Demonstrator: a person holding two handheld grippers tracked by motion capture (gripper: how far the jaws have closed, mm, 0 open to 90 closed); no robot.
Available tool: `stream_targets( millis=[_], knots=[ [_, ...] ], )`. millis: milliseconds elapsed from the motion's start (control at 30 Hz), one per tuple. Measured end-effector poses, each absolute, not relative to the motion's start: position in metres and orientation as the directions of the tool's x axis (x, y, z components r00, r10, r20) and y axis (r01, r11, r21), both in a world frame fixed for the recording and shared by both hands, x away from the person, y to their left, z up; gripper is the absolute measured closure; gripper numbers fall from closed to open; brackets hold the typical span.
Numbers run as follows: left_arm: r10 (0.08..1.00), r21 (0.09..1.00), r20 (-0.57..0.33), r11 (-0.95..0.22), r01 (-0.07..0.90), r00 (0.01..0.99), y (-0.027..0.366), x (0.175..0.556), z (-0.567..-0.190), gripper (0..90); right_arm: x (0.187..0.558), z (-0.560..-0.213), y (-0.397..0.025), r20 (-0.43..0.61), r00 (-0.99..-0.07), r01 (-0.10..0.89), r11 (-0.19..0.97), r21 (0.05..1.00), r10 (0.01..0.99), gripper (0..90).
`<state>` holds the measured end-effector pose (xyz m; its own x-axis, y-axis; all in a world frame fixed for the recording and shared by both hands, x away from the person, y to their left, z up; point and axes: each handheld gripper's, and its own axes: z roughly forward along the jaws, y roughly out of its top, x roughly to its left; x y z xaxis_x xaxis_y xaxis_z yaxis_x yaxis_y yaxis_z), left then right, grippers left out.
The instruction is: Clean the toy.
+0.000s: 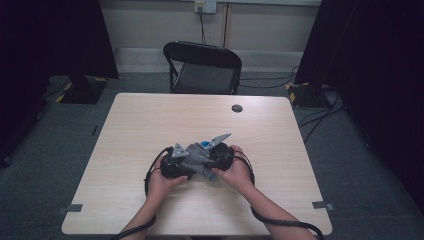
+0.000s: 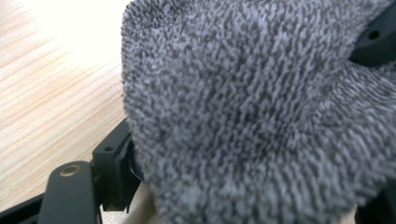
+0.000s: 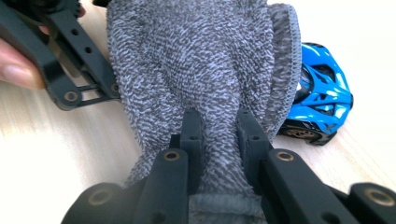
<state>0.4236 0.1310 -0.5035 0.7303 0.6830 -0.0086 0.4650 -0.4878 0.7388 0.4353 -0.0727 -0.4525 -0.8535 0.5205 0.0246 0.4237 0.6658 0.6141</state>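
A grey terry towel (image 3: 196,60) hangs bunched between both grippers at the middle of the table. My right gripper (image 3: 219,126) is shut on its lower fold. In the left gripper view the towel (image 2: 252,107) lies between the widely spread jaws of my left gripper (image 2: 243,196), whose left finger (image 2: 112,172) stands clear beside it. A blue toy car (image 3: 322,98) sits on the table just behind the towel, partly hidden by it. In the high view the left gripper (image 1: 175,162) and right gripper (image 1: 220,152) are close together over the towel (image 1: 197,160).
The light wooden table (image 1: 150,120) has a round cable hole (image 1: 237,108) at its far side. A black folding chair (image 1: 205,67) stands beyond the far edge. Cables trail from both grippers off the near edge.
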Motion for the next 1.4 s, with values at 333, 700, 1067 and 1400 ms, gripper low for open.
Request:
stream_targets(
  millis=[333, 700, 1067, 1400],
  knots=[
    [0.683, 0.740, -0.016, -0.483, 0.468, 0.730, 0.131, 0.423, -0.504, 24.2, 0.452, -0.455, -0.088, 0.052, -0.822, 0.477, 0.638, 0.604, 0.567, 76.1],
    [0.684, 0.741, -0.014, -0.483, 0.467, 0.729, 0.130, 0.423, -0.504, 24.2, 0.469, -0.457, -0.101, 0.085, -0.784, 0.532, 0.595, 0.602, 0.615, 76.0],
    [0.684, 0.741, -0.014, -0.483, 0.467, 0.729, 0.130, 0.423, -0.504, 24.2, 0.484, -0.459, -0.113, 0.077, -0.743, 0.572, 0.571, 0.589, 0.665, 76.1],
    [0.684, 0.740, -0.015, -0.483, 0.468, 0.729, 0.131, 0.423, -0.504, 24.2, 0.492, -0.464, -0.123, 0.082, -0.712, 0.604, 0.548, 0.579, 0.698, 76.0]
  ],
)
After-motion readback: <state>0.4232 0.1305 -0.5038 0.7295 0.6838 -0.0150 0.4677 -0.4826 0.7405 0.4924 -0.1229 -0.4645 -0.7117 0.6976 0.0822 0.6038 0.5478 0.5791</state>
